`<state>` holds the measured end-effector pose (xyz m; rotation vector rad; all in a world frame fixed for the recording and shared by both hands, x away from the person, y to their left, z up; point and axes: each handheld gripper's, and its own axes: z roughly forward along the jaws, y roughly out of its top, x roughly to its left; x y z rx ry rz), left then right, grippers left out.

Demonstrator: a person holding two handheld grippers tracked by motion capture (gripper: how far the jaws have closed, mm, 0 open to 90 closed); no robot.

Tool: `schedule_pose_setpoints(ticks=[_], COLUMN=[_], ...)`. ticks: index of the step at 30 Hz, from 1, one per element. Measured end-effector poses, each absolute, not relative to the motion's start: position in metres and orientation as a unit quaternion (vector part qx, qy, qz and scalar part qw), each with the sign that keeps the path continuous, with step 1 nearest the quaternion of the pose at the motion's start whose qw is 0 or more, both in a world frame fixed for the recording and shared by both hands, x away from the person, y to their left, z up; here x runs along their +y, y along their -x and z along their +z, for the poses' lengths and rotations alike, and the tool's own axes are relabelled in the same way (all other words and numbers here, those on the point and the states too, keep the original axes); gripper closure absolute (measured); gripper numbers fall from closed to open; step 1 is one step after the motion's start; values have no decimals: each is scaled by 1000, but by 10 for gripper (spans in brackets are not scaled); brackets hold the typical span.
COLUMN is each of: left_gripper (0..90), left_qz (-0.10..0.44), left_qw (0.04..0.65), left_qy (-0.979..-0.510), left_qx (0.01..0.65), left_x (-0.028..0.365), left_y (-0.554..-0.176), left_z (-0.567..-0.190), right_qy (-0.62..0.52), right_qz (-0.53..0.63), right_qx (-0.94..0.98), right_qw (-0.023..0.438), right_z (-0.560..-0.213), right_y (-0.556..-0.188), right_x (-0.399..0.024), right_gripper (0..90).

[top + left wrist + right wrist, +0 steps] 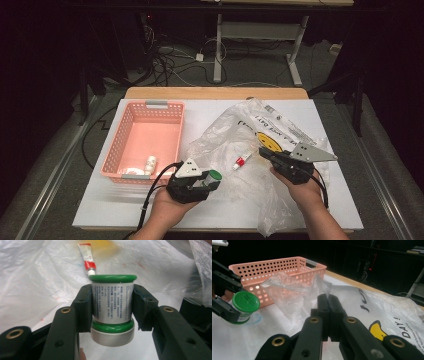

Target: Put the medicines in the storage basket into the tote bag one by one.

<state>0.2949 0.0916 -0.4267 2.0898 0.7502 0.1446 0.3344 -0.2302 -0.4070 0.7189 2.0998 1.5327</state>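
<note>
Pretty dark room: grey carpeted floor (60, 150) strewn with tangled cables (172, 62), a white-legged metal desk frame (260, 35) seen behind the wooden-edged white table (215, 93).

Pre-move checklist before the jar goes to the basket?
1. Grip on jar: left gripper pads clamp the green-capped jar on both sides of its label. ok.
2. Jar free of the bag: it sits at the bag's edge in the high view; whether film clings, cannot tell.
3. Bag held: right gripper shut on a fold of the plastic bag. ok.
4. Basket room: pink basket holds one small white bottle near its front wall, rest bare. ok.
5. Small red and white tube lies on the bag, untouched. ok.
</note>
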Motion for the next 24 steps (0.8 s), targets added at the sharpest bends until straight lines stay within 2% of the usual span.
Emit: schedule_pose_setpoints(ticks=[24], left_gripper=[538], left_qz=[58], left_qw=[445], left_qy=[-847], left_qx=[285], left_x=[43], left_y=[-312], left_z=[-432], right_qy=[-259], right_qz=[556], right_qx=[757], right_qw=[223], right_z=[-406], right_y=[-334], right_x=[-231], right_gripper=[900])
